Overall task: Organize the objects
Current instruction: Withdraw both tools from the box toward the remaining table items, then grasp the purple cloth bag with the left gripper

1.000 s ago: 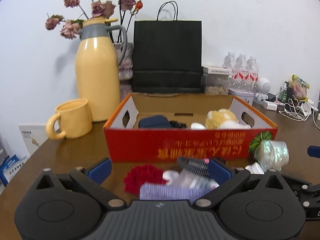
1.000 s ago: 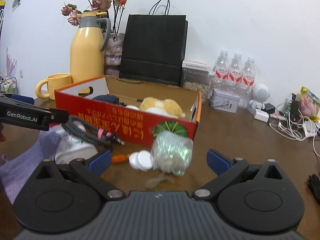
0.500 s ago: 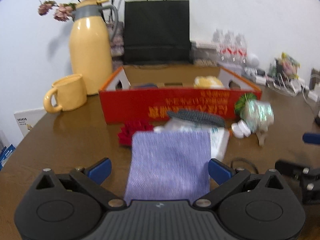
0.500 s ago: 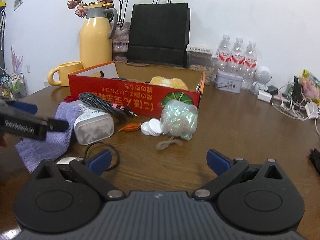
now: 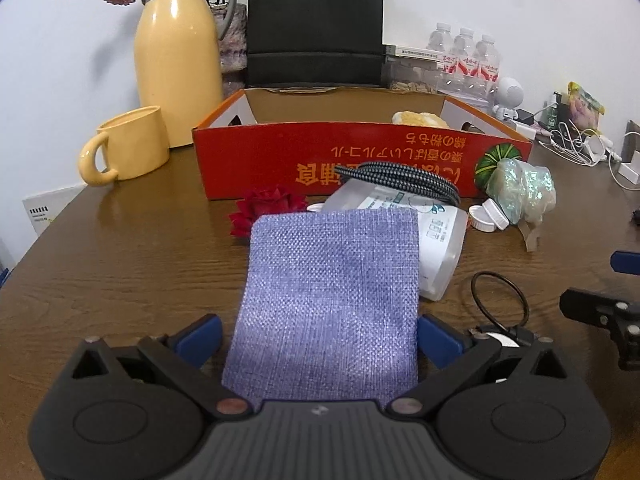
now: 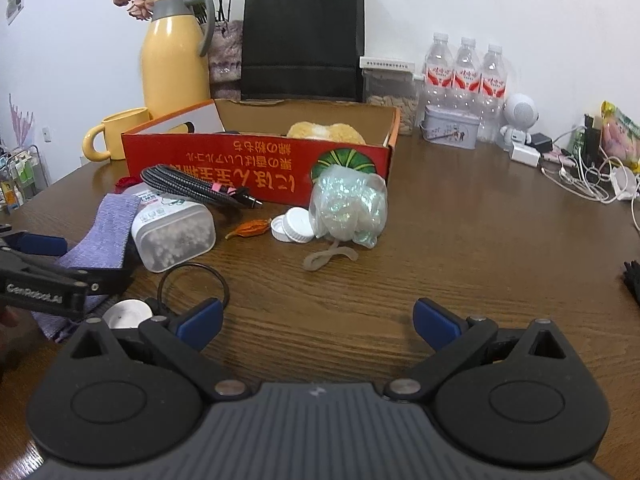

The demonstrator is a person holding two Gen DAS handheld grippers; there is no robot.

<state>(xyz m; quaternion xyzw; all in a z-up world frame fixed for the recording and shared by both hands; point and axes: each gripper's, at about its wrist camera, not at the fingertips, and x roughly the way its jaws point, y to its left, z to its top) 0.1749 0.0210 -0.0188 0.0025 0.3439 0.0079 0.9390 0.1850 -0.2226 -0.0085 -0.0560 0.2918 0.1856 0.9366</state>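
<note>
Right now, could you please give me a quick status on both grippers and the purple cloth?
Left gripper open around purple cloth. Right gripper open, empty. Clear container and cable between cloth and red box.

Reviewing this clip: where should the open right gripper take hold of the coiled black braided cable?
Grip the braided cable across its bundled middle, coming from above. The coil lies flat on the clear plastic container, strands gathered side by side, ends trailing right. The right gripper has its jaws open and empty.
</note>
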